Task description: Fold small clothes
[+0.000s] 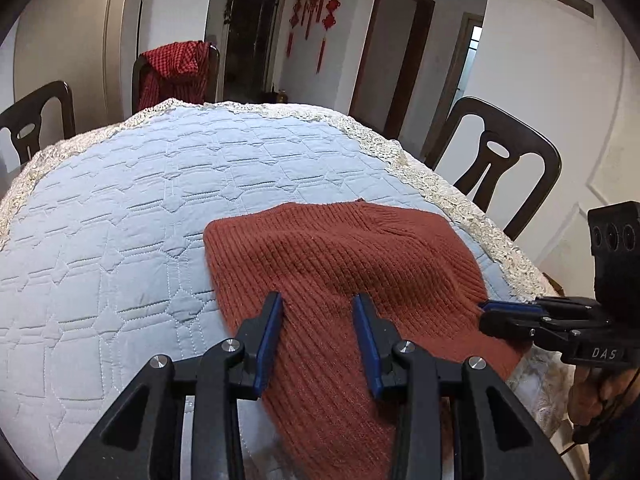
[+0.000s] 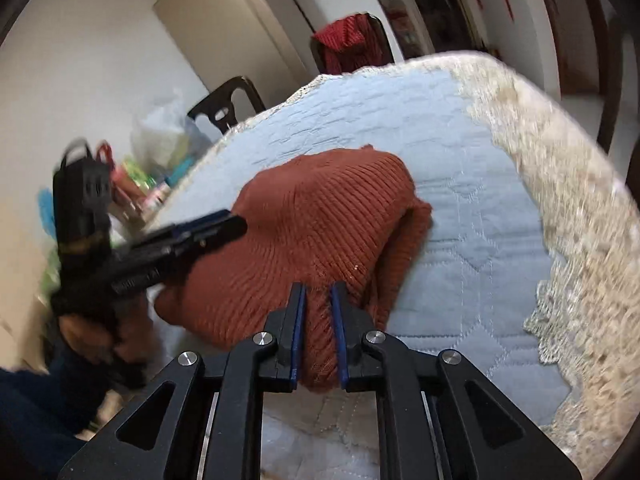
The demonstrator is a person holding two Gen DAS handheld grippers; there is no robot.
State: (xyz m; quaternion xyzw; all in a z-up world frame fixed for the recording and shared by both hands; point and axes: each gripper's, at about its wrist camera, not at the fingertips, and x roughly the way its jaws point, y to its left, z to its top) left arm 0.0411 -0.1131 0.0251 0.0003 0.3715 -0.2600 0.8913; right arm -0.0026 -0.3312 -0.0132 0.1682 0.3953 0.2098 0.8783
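Here's the table (image 1: 120, 220), dressed in a pale blue quilted cover stitched in a geometric pattern and edged with cream lace trim (image 1: 404, 160), and the rust-brown ribbed knit garment (image 1: 340, 256) lies on that cover toward its near, lace-edged side. Around the table stand dark wooden chairs with cut-out backs (image 1: 496, 160), and the one on the far side from the garment has a red checked cloth (image 1: 174, 72) draped over it. Beyond that, white walls, dark-framed doorways, and red knot ornaments (image 1: 316, 4) hanging on the far wall. The garment itself is soft and thick, its ribs running in fine parallel lines, with a doubled, rounded fold along one side seen from the right wrist. The left gripper (image 1: 318, 308) hangs over the garment's near part, its blue-padded fingers (image 1: 272, 328) moderately apart, the knit showing between them; whether the pads press it I cannot tell. The right gripper (image 2: 318, 296) has its fingers (image 2: 298, 320) drawn narrow, pinching a bunched ridge of the knit at the garment's near edge. A hand (image 1: 596, 396) grips that tool's handle just off the table's lace edge.
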